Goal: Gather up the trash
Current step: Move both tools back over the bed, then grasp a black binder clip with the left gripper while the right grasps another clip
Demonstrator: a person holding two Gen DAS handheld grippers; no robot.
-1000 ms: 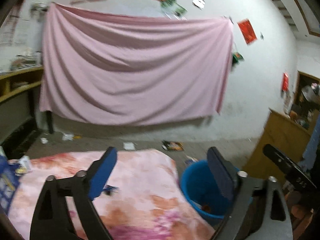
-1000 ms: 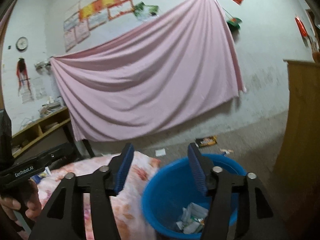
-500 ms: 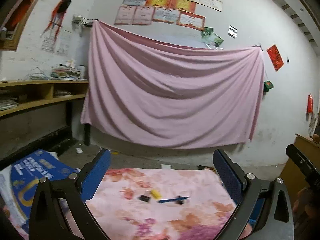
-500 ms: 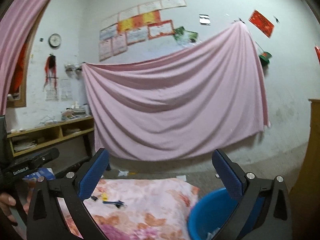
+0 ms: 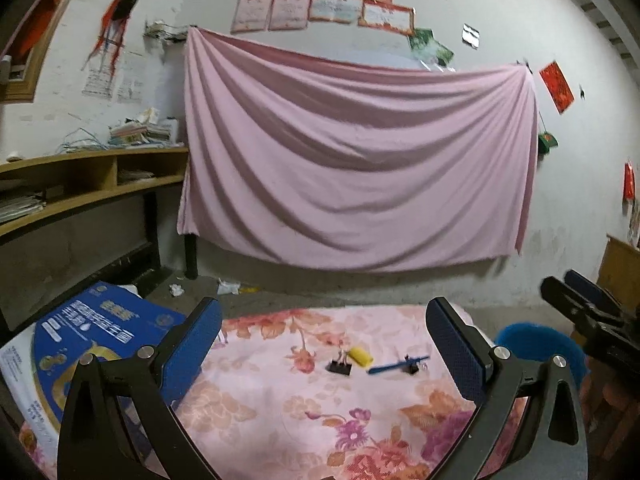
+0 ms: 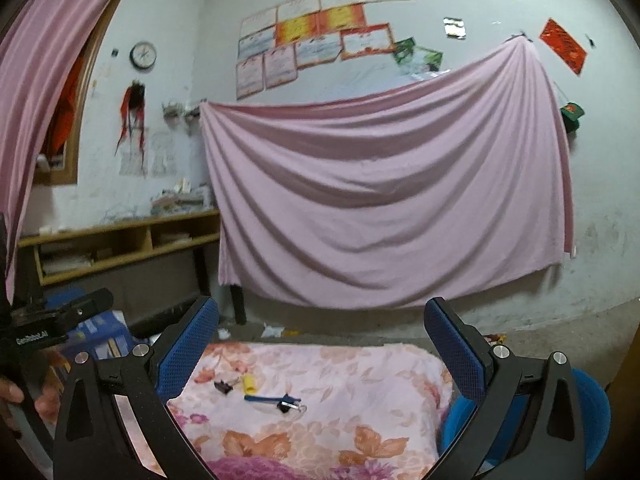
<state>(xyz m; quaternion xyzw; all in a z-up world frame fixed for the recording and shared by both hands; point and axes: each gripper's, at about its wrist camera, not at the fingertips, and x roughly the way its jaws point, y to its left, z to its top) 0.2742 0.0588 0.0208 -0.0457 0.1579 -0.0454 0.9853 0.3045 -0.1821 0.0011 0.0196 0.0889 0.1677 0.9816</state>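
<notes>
On the floral cloth [image 5: 280, 400] lie a black binder clip [image 5: 339, 367], a small yellow piece [image 5: 361, 357], a blue pen [image 5: 396, 365] and a second black clip [image 5: 412, 368]. The right wrist view shows the same items: binder clip [image 6: 223, 386], yellow piece [image 6: 249, 383], pen [image 6: 264, 398], second clip [image 6: 289, 405]. My left gripper [image 5: 324, 344] stands open and empty, short of them. My right gripper [image 6: 322, 340] is open and empty too. The blue trash bin [image 5: 536, 344] sits right of the cloth; its rim [image 6: 592, 412] shows behind my right finger.
A blue printed box [image 5: 92, 332] lies at the cloth's left edge. A pink sheet [image 5: 360, 160] hangs on the back wall. A wooden shelf [image 5: 80, 184] runs along the left. Paper scraps [image 5: 228, 287] litter the floor. The other gripper [image 5: 580, 312] shows at right.
Both views swung left from the blue bin to the cloth with the small items. Both grippers' jaws widened, the right one markedly.
</notes>
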